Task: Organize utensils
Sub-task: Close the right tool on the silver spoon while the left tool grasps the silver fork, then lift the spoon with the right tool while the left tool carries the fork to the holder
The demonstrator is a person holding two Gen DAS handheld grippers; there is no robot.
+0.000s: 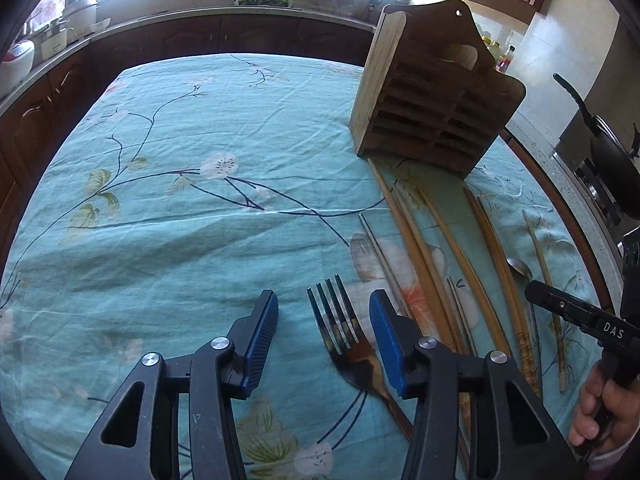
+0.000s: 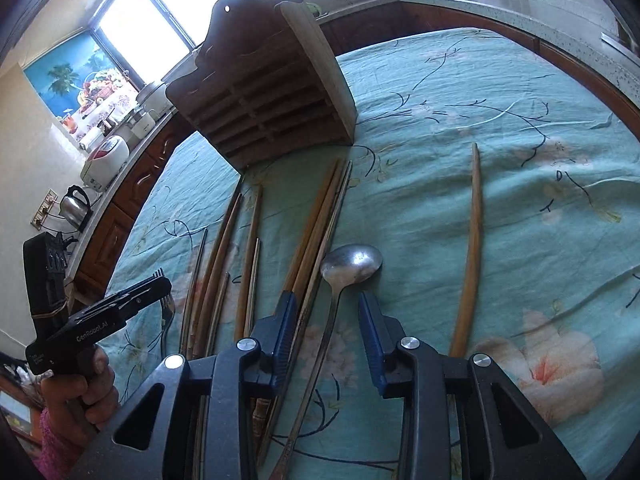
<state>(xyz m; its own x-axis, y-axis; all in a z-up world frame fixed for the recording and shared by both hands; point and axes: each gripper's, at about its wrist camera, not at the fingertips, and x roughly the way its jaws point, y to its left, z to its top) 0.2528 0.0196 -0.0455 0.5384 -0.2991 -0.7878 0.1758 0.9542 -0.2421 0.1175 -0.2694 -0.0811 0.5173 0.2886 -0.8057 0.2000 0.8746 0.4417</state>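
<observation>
A metal fork [image 1: 340, 332] lies on the teal floral cloth [image 1: 200, 220] between the open fingers of my left gripper [image 1: 324, 316]. A metal spoon [image 2: 348, 266] lies between the open fingers of my right gripper [image 2: 328, 312]. Several wooden chopsticks [image 1: 420, 248] and thin metal chopsticks [image 1: 380, 256] lie side by side to the right of the fork. They also show in the right wrist view [image 2: 316, 216]. One wooden chopstick [image 2: 470, 248] lies apart to the right. A slotted wooden utensil holder [image 1: 432, 96] stands behind them; it also shows in the right wrist view [image 2: 276, 92].
Dark wood cabinets and a counter [image 1: 200, 20] ring the table, with appliances at the left and a black wok [image 1: 612, 152] on a stove at the right. A kettle [image 2: 76, 204] and rice cooker [image 2: 104, 156] stand on the counter.
</observation>
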